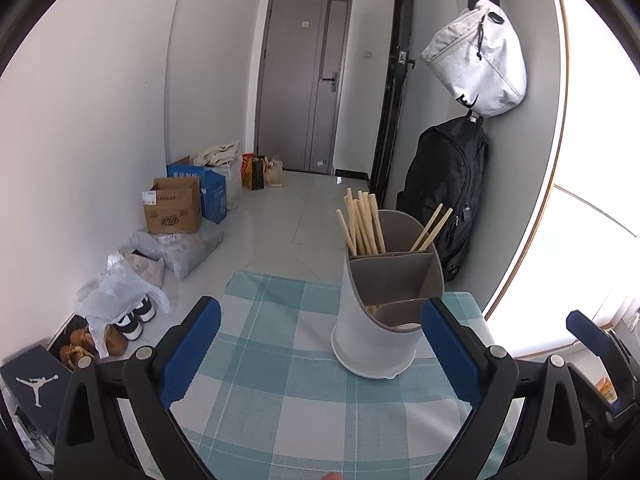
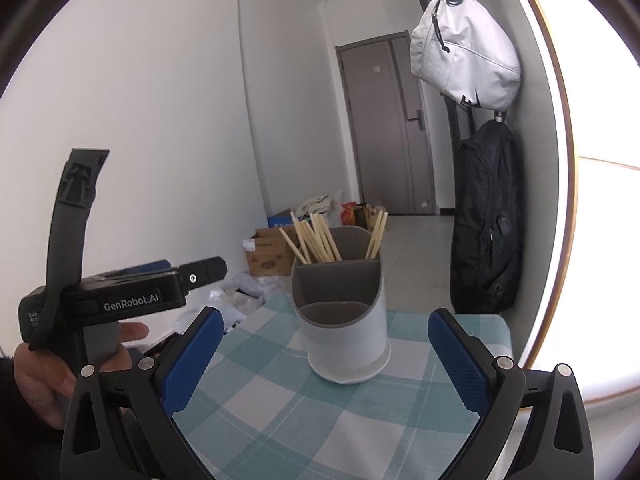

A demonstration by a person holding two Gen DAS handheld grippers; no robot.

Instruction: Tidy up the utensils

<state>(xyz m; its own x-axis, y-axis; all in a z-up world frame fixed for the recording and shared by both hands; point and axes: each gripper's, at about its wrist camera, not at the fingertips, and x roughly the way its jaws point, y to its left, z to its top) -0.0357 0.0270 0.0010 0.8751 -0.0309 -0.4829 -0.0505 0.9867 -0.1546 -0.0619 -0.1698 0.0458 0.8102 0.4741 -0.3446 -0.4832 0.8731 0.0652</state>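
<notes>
— What writing was recorded?

— "GenRobot.AI" was read in white on the black body of the left tongs (image 2: 204, 270), seen from the right wrist view. A Jumpman figure was noted on a dark shoe box (image 1: 34, 384) on the floor. Print on a brown carton (image 1: 173, 206) and a blue carton (image 1: 208, 190) was seen but could not be read.

— How were the tongs and hands posed?

— The left tongs (image 1: 320, 344) were held level over the near part of the table, fingers spread wide, nothing between them. The left hand (image 2: 60, 364) was wrapped round the grip below the device. The right tongs (image 2: 326, 354) were likewise held spread and empty, the utensil holder (image 2: 346, 312) framed between the blue pads (image 2: 192, 360) but untouched.

— Where was the task's thing?

— The utensil holder (image 1: 384, 300), grey-white with divided compartments, was stood upright on the checked tablecloth (image 1: 280, 380) toward the far right of the table. A bundle of chopsticks (image 1: 362, 220) was lodged in the rear left compartment; two more chopsticks were leaned in the rear right one.

— And the room?

— White walls, a pale tiled floor and a grey door (image 1: 306, 80) were listed. A white bag (image 1: 478, 58) was hung above a black backpack (image 1: 444, 192) on the right. Shoes (image 1: 134, 320) and plastic bags were lined along the left wall.
</notes>
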